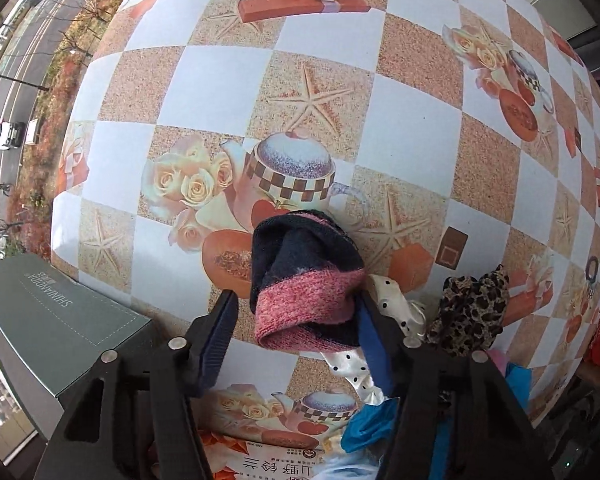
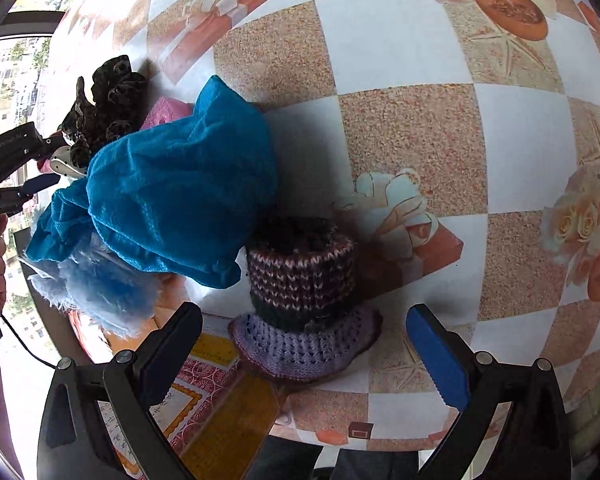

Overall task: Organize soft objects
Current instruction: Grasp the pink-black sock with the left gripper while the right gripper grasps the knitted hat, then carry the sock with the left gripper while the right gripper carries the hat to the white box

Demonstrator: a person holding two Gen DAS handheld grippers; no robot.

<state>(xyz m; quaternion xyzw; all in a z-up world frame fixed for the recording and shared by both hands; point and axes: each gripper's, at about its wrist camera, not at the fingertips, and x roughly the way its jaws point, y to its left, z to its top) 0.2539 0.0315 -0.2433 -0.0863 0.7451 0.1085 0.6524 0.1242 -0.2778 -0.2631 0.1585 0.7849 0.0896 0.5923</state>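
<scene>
Left wrist view: looking straight down on the patterned table [image 1: 400, 132]. Passing a grey-green box [image 1: 60, 320] at the left edge, then finding the left gripper [image 1: 296, 298] standing partly open around the navy-and-pink knitted sock [image 1: 300, 276]. Seeing a sliver of table between the left pad and the pink cuff; seeing the right pad touching, or all but touching, the sock's right edge. Not yet pinching from both sides, so counting it as open. Reading the sock's long axis as running away from the camera, cuff nearest, toe end bunched further up the frame, hence crosswise to the closing line. Judging this to be the relation that matters: narrowing across the cuff, not along the length. Noting a white polka-dot scrunchie [image 1: 396, 300] just beyond the right finger and a leopard-print scrunchie [image 1: 472, 304] further right, both close enough to be risking a snag.

Right wrist view: passing a heap of blue mesh cloth [image 2: 172, 200] on the left, then reaching the right gripper [image 2: 304, 312], spread wide and holding nothing. Seeing a striped knitted hat [image 2: 300, 280] standing upright just ahead, centred between the fingers, its brim clear of both pads.

Judging the left hand nearer to a grasp.
</scene>
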